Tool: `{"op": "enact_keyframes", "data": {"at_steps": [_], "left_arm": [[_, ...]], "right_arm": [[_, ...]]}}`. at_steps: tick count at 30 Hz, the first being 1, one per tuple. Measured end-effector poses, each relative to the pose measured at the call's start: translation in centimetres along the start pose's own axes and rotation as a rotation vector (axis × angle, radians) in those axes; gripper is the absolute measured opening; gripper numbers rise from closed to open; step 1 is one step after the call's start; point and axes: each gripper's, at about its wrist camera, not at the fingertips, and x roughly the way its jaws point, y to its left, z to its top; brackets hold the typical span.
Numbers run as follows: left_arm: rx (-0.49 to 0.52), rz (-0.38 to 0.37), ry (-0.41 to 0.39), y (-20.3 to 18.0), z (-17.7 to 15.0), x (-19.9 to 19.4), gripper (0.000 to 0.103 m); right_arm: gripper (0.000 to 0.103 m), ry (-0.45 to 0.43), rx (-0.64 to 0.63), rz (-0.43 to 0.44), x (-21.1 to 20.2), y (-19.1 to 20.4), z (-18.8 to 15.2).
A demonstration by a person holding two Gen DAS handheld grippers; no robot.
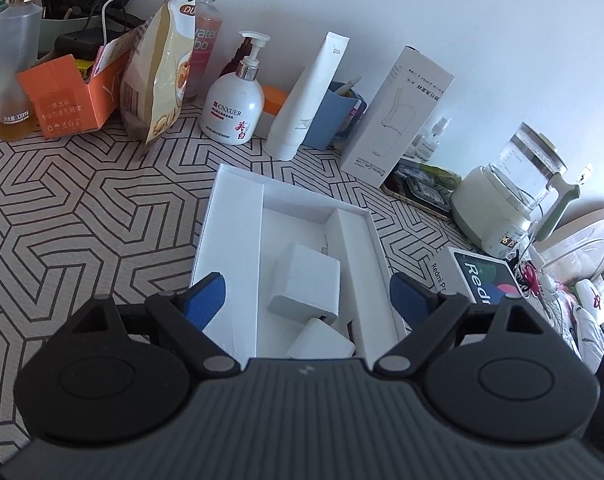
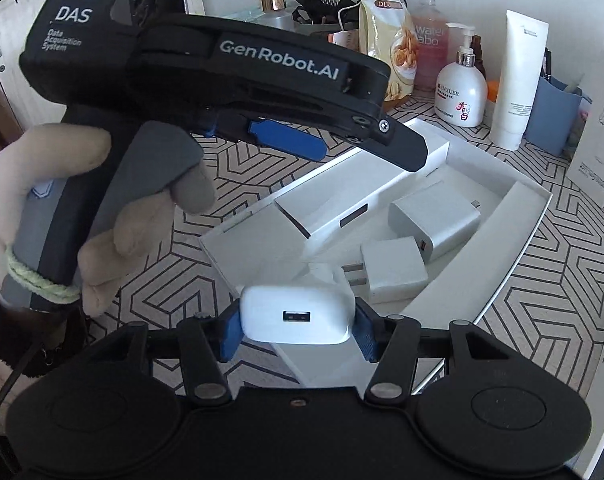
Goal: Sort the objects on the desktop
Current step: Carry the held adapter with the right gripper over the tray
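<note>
Your right gripper (image 2: 297, 330) clamps a white USB charger (image 2: 295, 314) above the near end of the open white box (image 2: 514, 240). Your left gripper (image 1: 306, 294) hangs spread wide over that box, holding nothing; two more chargers (image 2: 434, 220) lie inside.

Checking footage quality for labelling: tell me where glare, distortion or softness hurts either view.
Left wrist: the white box interior is washed out, the kettle side bright and bent by fisheye. Right wrist: the charger in the right gripper glares slightly; edges curve, the left gripper looms large.
</note>
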Motion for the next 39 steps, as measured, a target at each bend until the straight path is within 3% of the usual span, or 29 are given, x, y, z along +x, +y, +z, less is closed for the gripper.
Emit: {"op": "enact_keyframes", "data": {"at_steps": [7, 15, 24, 31, 39], "left_arm": [[0.003, -0.003, -0.003, -0.1, -0.1, 0.0, 0.090], [-0.002, 0.032, -0.009, 0.3, -0.1, 0.2, 0.090], [0.013, 0.080, -0.027, 0.3, 0.0, 0.2, 0.090], [0.008, 0.084, -0.034, 0.5, 0.1, 0.0, 0.090], [-0.001, 0.082, -0.029, 0.7, 0.1, 0.1, 0.090]], "right_arm": [[0.061, 0.029, 0.037, 0.070, 0.6, -1.2, 0.8], [0.062, 0.006, 0.054, 0.072, 0.5, -1.2, 0.3], [0.064, -0.002, -0.093, -0.049, -0.2, 1.5, 0.5], [0.064, -0.039, -0.084, -0.111, 0.3, 1.7, 0.4], [0.061, -0.048, -0.004, -0.071, 0.2, 0.3, 0.1]]}}
